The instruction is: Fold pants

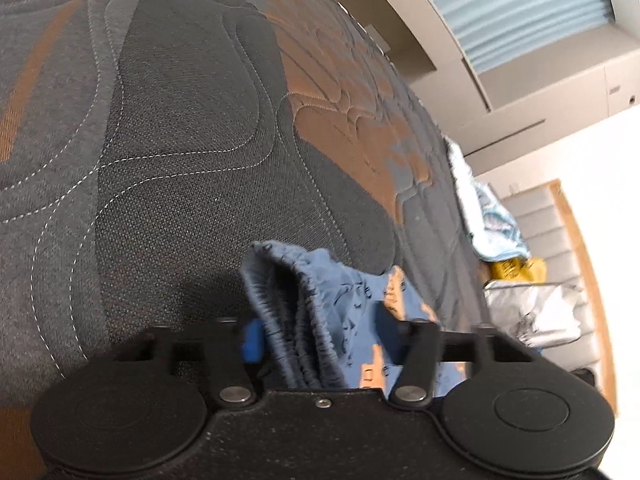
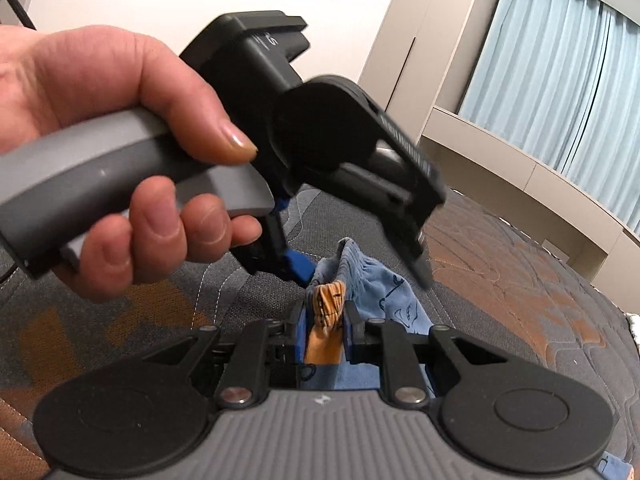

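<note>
We see the pants (image 2: 360, 292) bunched on the mattress (image 2: 500, 280) at 6 o'clock. R gripper (image 2: 324, 332) pinches their cloth tight. L gripper (image 1: 316, 332) stands half-wide, waistband between fingers, pads not visibly pressing.

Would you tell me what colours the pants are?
Light blue cotton pants with dark doodle print and orange patches, clearest in the right wrist view.

The pants (image 1: 320, 292) are blue with orange patches and dark prints; the quilted mattress (image 1: 180, 140) is charcoal-and-orange; the curtains (image 2: 560, 80) are pale blue.
</note>
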A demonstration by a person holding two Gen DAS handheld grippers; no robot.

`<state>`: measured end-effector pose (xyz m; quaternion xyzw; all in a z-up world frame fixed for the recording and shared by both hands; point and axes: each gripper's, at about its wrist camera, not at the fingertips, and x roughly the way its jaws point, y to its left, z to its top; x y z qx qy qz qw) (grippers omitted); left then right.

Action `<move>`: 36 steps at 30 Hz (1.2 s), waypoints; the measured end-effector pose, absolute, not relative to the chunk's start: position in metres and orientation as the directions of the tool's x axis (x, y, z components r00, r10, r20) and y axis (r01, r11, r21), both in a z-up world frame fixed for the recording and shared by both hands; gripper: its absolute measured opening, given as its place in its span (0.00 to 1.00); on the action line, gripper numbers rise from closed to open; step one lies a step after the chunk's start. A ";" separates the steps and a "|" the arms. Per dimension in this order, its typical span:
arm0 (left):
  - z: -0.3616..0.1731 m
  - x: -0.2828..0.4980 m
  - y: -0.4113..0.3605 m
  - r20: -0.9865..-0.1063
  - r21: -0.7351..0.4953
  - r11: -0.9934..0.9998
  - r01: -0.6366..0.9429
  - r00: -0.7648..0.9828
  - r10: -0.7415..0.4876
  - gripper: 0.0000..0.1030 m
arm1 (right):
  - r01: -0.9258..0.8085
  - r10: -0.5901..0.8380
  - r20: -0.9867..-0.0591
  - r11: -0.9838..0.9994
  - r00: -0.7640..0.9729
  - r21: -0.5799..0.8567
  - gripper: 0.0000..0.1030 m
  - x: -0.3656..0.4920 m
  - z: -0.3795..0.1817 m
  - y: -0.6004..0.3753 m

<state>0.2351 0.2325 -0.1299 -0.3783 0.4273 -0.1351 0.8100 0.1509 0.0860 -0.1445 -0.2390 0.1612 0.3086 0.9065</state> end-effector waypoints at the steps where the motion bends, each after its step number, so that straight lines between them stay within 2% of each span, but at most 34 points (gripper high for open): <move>1: -0.130 0.236 0.229 -0.602 -0.713 0.694 -0.102 0.596 -0.531 0.35 | -0.636 0.484 -0.438 0.698 0.757 -0.328 0.20 0.152 -0.145 0.086; 2: -0.130 0.237 0.227 -0.609 -0.704 0.703 -0.102 0.596 -0.523 0.25 | -0.635 0.485 -0.436 0.701 0.758 -0.325 0.21 0.150 -0.143 0.083; 3: -0.130 0.237 0.225 -0.616 -0.695 0.712 -0.103 0.597 -0.514 0.22 | -0.634 0.486 -0.434 0.703 0.759 -0.322 0.22 0.150 -0.144 0.083; 6: -0.129 0.239 0.221 -0.631 -0.670 0.734 -0.110 0.606 -0.485 0.20 | -0.630 0.486 -0.430 0.712 0.761 -0.310 0.28 0.146 -0.144 0.077; 8: -0.125 0.238 0.217 -0.637 -0.656 0.747 -0.103 0.607 -0.475 0.19 | -0.631 0.495 -0.420 0.715 0.761 -0.300 0.43 0.141 -0.144 0.069; 10: -0.121 0.237 0.216 -0.639 -0.647 0.756 -0.094 0.608 -0.472 0.19 | -0.631 0.501 -0.409 0.716 0.763 -0.300 0.49 0.132 -0.144 0.056; 13: -0.116 0.237 0.213 -0.642 -0.637 0.766 -0.081 0.607 -0.470 0.19 | -0.607 0.488 -0.395 0.746 0.779 -0.274 0.49 0.126 -0.139 0.024; 16: -0.114 0.238 0.212 -0.645 -0.633 0.769 -0.085 0.608 -0.463 0.19 | -0.530 0.410 -0.402 0.809 0.819 -0.255 0.49 0.139 -0.137 -0.013; 20: -0.111 0.234 0.212 -0.630 -0.652 0.752 -0.092 0.617 -0.471 0.19 | -0.427 0.257 -0.463 0.849 0.848 -0.311 0.49 0.183 -0.148 -0.047; 24: -0.103 0.234 0.205 -0.620 -0.657 0.750 -0.077 0.621 -0.480 0.19 | -0.406 0.196 -0.518 0.852 0.833 -0.330 0.49 0.230 -0.160 -0.057; 28: -0.098 0.234 0.204 -0.616 -0.664 0.743 -0.084 0.624 -0.481 0.19 | -0.490 0.201 -0.601 0.792 0.774 -0.366 0.50 0.249 -0.177 -0.048; 31: -0.095 0.234 0.201 -0.620 -0.668 0.737 -0.099 0.623 -0.478 0.19 | -0.476 0.220 -0.559 0.800 0.799 -0.366 0.49 0.238 -0.175 -0.051; 33: -0.093 0.234 0.196 -0.611 -0.678 0.728 -0.097 0.624 -0.486 0.19 | -0.452 0.274 -0.506 0.851 0.818 -0.270 0.51 0.218 -0.160 -0.068; 35: -0.090 0.237 0.186 -0.600 -0.695 0.712 -0.100 0.627 -0.497 0.19 | -0.458 0.336 -0.493 0.877 0.803 -0.148 0.59 0.192 -0.154 -0.087; 36: -0.089 0.239 0.180 -0.592 -0.704 0.703 -0.102 0.630 -0.502 0.19 | -0.479 0.377 -0.493 0.873 0.784 -0.096 0.59 0.177 -0.153 -0.094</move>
